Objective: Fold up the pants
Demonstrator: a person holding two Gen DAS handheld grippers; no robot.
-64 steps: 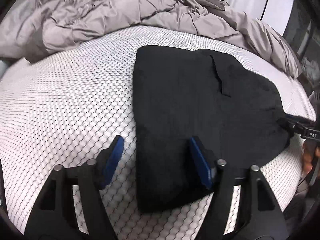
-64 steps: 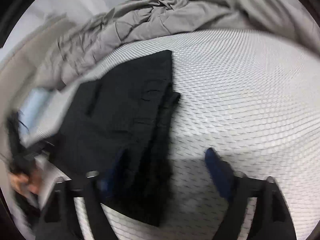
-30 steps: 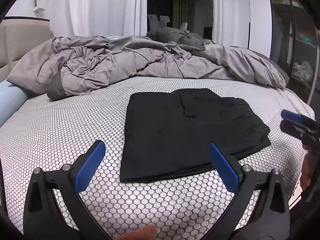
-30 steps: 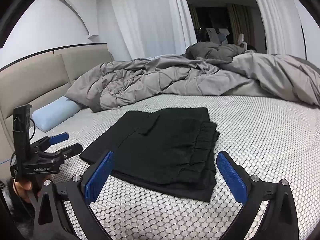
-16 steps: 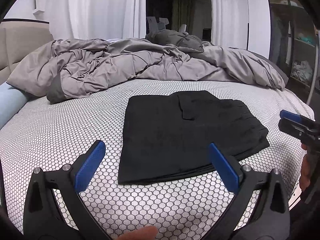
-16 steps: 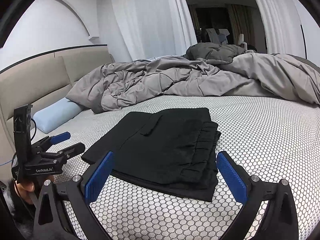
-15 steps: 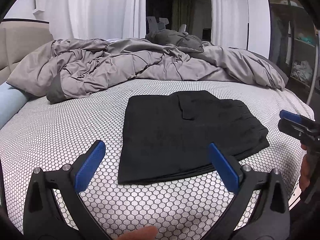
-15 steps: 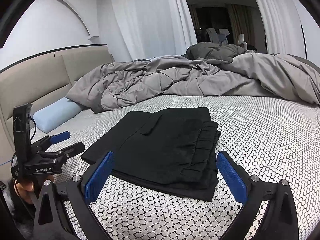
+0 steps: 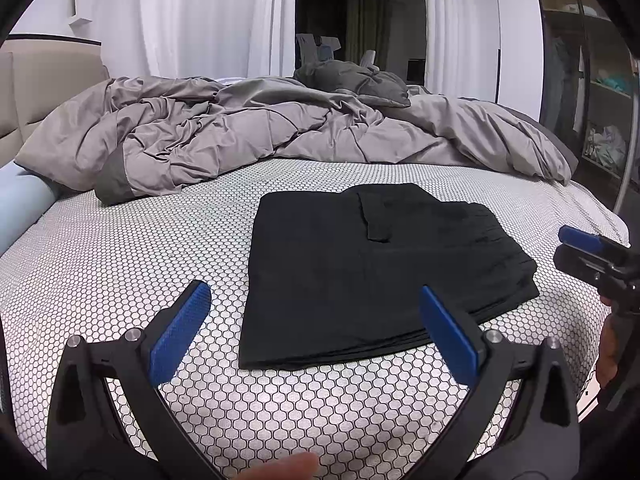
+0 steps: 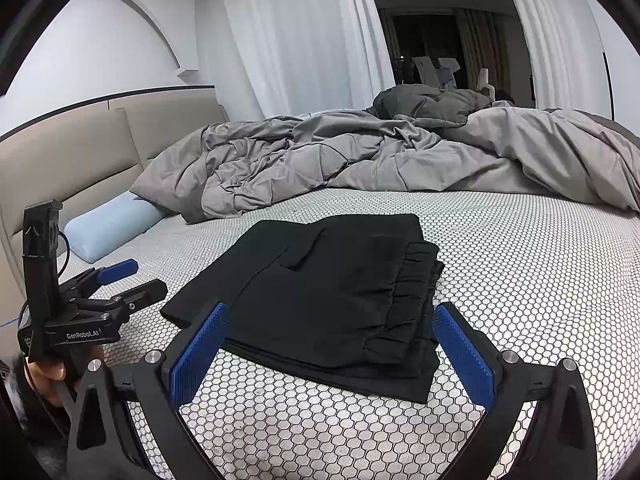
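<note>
Bedroom w/ white curtains (image 9: pixel 208 20) and a padded headboard (image 10: pixel 80 152). Bed (image 9: pixel 120 248) has a honeycomb-print sheet. 1 pair of black pants (image 9: pixel 372 264), folded flat mid-bed; 1 rumpled grey duvet (image 9: pixel 248 132) behind; 1 blue pillow (image 10: pixel 108 228). 2 tongs, left (image 9: pixel 316 334) and right (image 10: pixel 332 348), both spread wide, holding nothing.

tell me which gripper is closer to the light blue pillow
Left. The left gripper is on the pillow's side of the bed; the right gripper is past the folded pants, at the bed's opposite edge.
</note>
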